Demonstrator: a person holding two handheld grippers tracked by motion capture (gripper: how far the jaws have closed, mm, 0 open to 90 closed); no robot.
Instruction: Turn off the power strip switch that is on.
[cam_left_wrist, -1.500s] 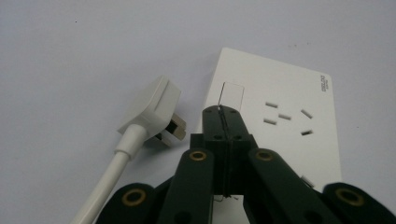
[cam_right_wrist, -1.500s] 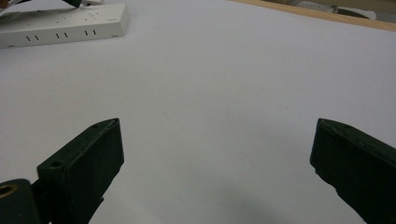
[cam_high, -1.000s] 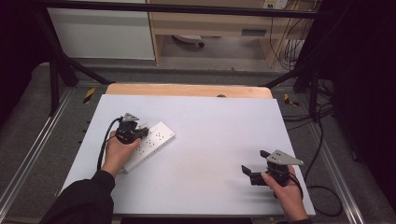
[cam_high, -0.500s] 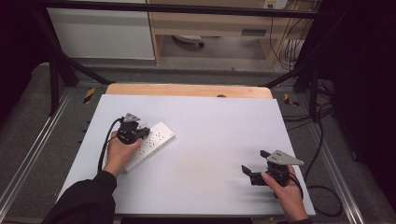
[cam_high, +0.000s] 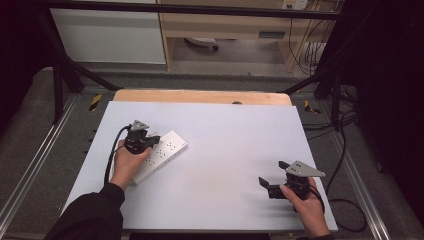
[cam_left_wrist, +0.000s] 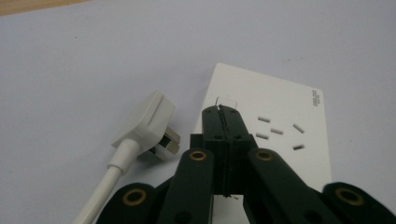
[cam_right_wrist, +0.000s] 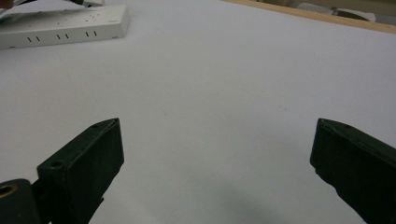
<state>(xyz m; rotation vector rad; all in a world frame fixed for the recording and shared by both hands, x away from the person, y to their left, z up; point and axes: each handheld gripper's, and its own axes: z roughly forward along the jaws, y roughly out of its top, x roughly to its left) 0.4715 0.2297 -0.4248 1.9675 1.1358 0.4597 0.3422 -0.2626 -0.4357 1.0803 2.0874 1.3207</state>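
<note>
Two grippers were over the white table (cam_high: 220, 150), one in each hand. The left gripper (cam_high: 150, 141) was clenched tight, its two black jaws pressed flat together with nothing between them. In the left gripper view, its tip (cam_left_wrist: 223, 112) sat right over the white power strip (cam_left_wrist: 280, 135), close to a small clear tab at the strip's edge. I could not tell if the tip touched the strip. A white plug (cam_left_wrist: 147, 123) lay on the table just beside the power strip, with its metal pins pointing at the strip's side. Its thick white cord (cam_left_wrist: 105, 191) ran away from the strip. From the high view, the power strip (cam_high: 167, 150) lay slanted, partly under the left hand (cam_high: 127, 165). The right gripper (cam_high: 272, 186) was well apart from the power strip. Its jaws stood wide apart and empty, just above the bare table.
</note>
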